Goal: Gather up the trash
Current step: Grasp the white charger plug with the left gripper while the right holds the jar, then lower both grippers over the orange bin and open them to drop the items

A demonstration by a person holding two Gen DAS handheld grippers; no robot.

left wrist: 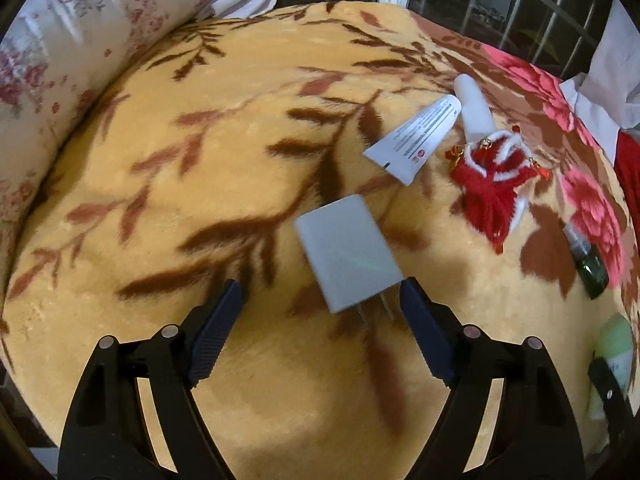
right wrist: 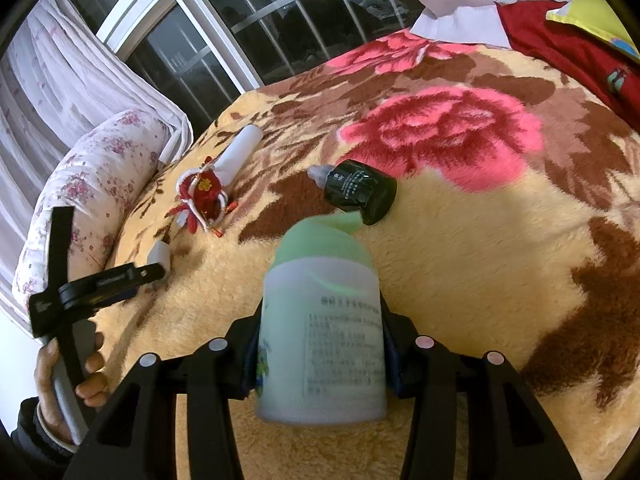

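Left tool (left wrist: 320, 300): spread wide, holding nothing, hovering low over the blanket (left wrist: 200, 160) on the bed.
Right tool (right wrist: 320, 344): pinching the green-capped bottle (right wrist: 320, 320) across its pale body, cap pointing away from the wrist.
Charger (left wrist: 346, 252): a pale grey plug block lying flat just ahead of the left tool, its metal prongs pointing back into the gap between the fingers, nearer the right-side finger.
Step in hand: as I judge it, one piece is already gathered on the right and the left is lining up on the charger.
Next move: the left tool would need to ease forward so the block's body sits between the fingers, then squeeze on the flat sides; the prongs look too thin to hold.
Further out, left view: white tube (left wrist: 416, 140), a white stick (left wrist: 476, 110) and a red knitted ornament (left wrist: 496, 184) lie close together beyond the charger.
Further out, right view: a dark dropper bottle (right wrist: 360, 190) lies on its side just past the held bottle.
Bin: none in view.
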